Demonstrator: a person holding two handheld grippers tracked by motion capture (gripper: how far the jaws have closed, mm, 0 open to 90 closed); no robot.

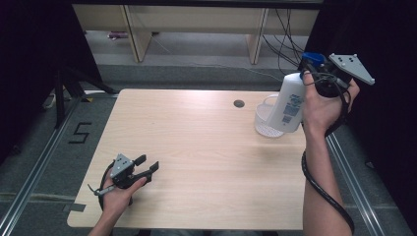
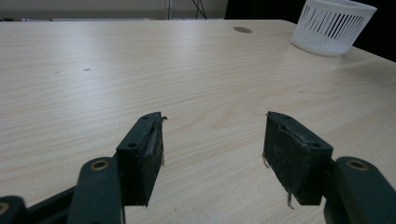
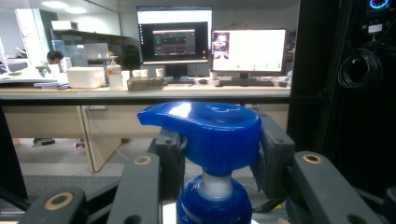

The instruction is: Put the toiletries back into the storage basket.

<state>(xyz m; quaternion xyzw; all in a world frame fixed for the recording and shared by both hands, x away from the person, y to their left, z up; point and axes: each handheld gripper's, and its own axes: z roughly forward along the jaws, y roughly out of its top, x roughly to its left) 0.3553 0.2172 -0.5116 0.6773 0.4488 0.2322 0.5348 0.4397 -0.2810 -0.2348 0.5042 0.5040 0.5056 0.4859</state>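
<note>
Currently a white plastic pump bottle with a blue pump head and a blue-printed label (image 1: 289, 101) is held in the air at the far right of the pale wood-grain worktop (image 1: 196, 147), directly above a white slotted plastic basket (image 1: 265, 120) that stands near the worktop's right edge. The right gripper (image 1: 314, 73) is clamped on the bottle's blue pump head (image 3: 210, 135); in the right gripper view its fingers (image 3: 170, 154) are seen pressed against either side of the pump collar. The bottle hangs slightly tilted, with its base just over the basket's rim.

The left gripper (image 1: 147, 167) is rested on the near left of the worktop, well apart from the bottle, with its fingers (image 2: 144, 154) spread and nothing held between them.

Several risks can be judged from here. The hold is taken on the pump head alone, so the heavy body may swing or twist under it, and the head may be pressed down or slip out of the pads. If the bottle is lowered off-centre, the rim may be struck and the light basket tipped or pushed towards the worktop's edge. The basket is not steadied by the idle gripper.
</note>
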